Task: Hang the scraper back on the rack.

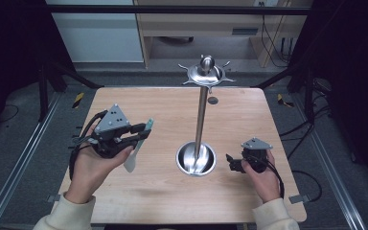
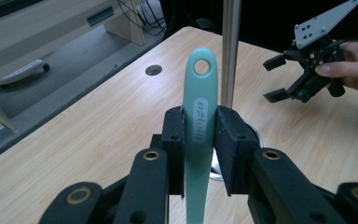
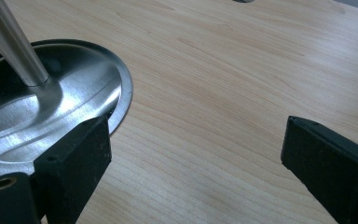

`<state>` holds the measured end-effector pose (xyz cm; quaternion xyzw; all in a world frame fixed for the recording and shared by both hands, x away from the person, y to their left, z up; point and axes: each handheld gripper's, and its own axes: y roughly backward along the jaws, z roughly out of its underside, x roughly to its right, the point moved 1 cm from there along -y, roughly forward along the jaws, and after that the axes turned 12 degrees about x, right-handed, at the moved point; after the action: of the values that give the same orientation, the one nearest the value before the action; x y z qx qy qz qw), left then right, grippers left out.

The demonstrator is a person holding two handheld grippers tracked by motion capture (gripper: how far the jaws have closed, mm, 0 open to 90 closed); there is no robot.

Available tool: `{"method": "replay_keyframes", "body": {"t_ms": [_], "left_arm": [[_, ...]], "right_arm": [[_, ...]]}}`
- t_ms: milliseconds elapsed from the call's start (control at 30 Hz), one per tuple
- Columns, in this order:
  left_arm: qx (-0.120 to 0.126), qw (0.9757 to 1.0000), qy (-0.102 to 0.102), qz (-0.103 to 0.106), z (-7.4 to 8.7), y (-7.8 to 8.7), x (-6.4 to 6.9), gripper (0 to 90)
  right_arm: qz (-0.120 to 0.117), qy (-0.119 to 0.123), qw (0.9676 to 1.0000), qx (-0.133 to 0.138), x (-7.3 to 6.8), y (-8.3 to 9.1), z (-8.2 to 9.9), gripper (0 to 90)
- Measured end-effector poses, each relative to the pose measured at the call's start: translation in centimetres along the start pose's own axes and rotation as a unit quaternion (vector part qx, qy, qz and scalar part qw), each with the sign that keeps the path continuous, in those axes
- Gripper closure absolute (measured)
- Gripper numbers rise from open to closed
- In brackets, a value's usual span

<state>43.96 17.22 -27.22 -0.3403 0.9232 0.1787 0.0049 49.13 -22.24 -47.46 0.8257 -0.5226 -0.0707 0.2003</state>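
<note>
Left gripper view: left hand-held gripper [image 2: 200, 154] clamps teal utensil [image 2: 199, 116] (handle upward).

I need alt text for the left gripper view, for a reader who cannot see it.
The left gripper clamps a teal utensil handle, hanging hole upward, over a wooden table. Behind it rises a steel pole; at upper right a hand holds the open right gripper.

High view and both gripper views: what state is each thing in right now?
Teal plastic spatula with a hanging hole: clamped by its handle, off the table.
Left gripper: shut on the spatula.
Right gripper: jaws wide apart, nothing between them, low over the table.
Steel stand with pole, round base and hooked top: upright, hooks bare.
Wooden table: level.
</note>
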Motion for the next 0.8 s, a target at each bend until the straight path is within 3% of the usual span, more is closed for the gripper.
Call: {"method": "replay_keyframes", "body": {"t_ms": [300, 400, 800], "left_arm": [[0.008, 1.0, 0.005, 0.001, -0.8, -0.5, 0.0, 73.8], [0.022, 0.9997, 0.009, 0.001, -1.4, -0.9, -0.2, 73.8], [0.041, 0.9991, 0.006, 0.003, -3.3, -1.9, -0.2, 73.8]], "right_arm": [[0.002, -0.007, 1.0, 0.0, 0.0, 0.0, 0.0, 8.5], [0.002, -0.004, 1.0, 0.001, 0.1, 0.0, 0.0, 8.5], [0.002, -0.005, 1.0, 0.005, 0.2, 0.1, -0.1, 8.5]]}}
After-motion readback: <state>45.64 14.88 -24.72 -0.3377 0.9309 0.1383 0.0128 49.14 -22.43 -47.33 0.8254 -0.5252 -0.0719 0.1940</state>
